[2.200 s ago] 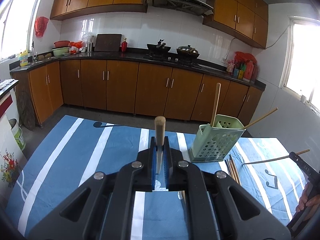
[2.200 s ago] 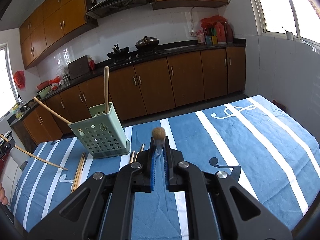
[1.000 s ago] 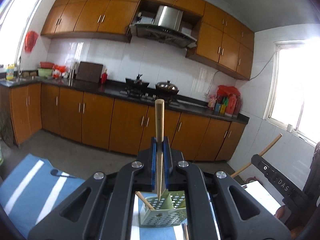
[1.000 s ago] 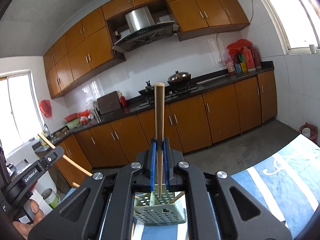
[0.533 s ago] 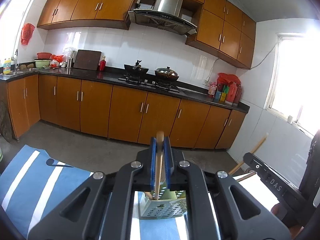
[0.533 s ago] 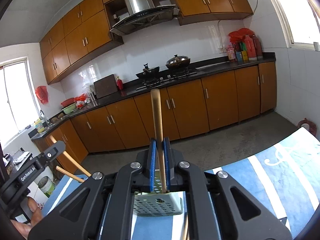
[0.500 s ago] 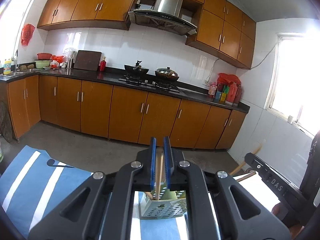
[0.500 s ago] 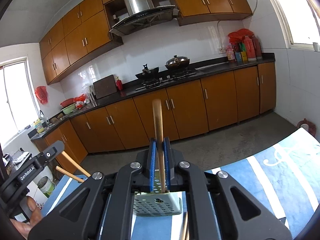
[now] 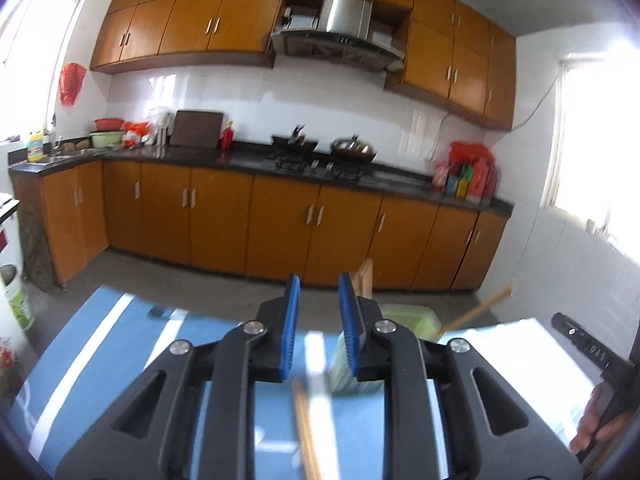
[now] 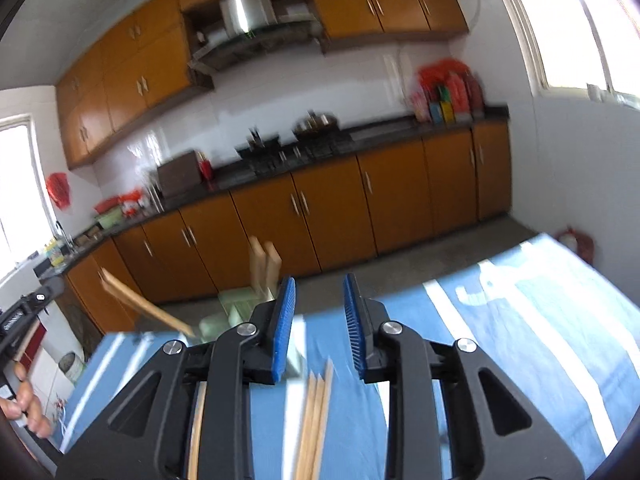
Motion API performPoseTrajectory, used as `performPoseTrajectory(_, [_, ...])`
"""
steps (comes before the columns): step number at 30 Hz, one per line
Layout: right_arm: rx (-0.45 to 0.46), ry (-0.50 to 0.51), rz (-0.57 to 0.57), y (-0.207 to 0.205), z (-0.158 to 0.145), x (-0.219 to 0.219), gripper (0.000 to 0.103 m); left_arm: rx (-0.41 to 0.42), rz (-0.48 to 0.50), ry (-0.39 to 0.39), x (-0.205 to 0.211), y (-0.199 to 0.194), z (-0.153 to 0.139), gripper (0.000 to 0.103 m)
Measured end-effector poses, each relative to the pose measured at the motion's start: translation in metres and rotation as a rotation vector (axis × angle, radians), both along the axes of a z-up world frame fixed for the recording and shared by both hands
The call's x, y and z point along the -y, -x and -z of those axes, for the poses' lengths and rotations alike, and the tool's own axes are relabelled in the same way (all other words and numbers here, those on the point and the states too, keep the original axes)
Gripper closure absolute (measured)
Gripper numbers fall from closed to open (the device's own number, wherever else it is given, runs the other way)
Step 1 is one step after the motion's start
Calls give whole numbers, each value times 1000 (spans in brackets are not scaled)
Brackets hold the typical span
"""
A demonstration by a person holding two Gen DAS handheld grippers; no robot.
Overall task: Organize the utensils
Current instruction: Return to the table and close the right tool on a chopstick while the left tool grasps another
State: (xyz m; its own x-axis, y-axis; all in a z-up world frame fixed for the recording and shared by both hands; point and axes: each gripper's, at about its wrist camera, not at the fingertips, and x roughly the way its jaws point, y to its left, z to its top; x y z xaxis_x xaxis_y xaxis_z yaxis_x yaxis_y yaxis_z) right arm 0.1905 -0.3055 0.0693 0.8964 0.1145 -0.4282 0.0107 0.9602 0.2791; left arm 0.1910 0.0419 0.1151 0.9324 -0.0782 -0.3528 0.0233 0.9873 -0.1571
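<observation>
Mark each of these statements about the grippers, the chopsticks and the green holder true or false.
1. The left gripper grips a chopstick. False: nothing sits between its opening fingers.
2. Chopsticks stand in the green holder. True.
3. Loose chopsticks lie on the blue tablecloth. True.
4. The right gripper is clamped shut. False: its fingers are apart and opening, with nothing between them.

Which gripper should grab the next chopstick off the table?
Probably the right hand-held gripper: several loose chopsticks lie just below its empty, opening jaws. The left hand-held gripper shows only one chopstick.
</observation>
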Motion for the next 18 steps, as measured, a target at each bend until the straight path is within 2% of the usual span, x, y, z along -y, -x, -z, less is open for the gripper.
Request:
performPoseTrajectory(6, [-262,6,-61,-1,90,-14,77,-189,-27,-62,-18,16,78,81])
performPoseTrajectory(10, [-362,8,-140,3,131,-45,81,-315,-20,-65,-25,20,124,80])
performPoseTrajectory(13, [-407,23,-187,-1,145,-65,84,-362,-6,-58,-25,24,144,81])
performPoseTrajectory(18, [-438,77,-201,-5,158,-82,88,-390,15,-52,-24,28,155,81])
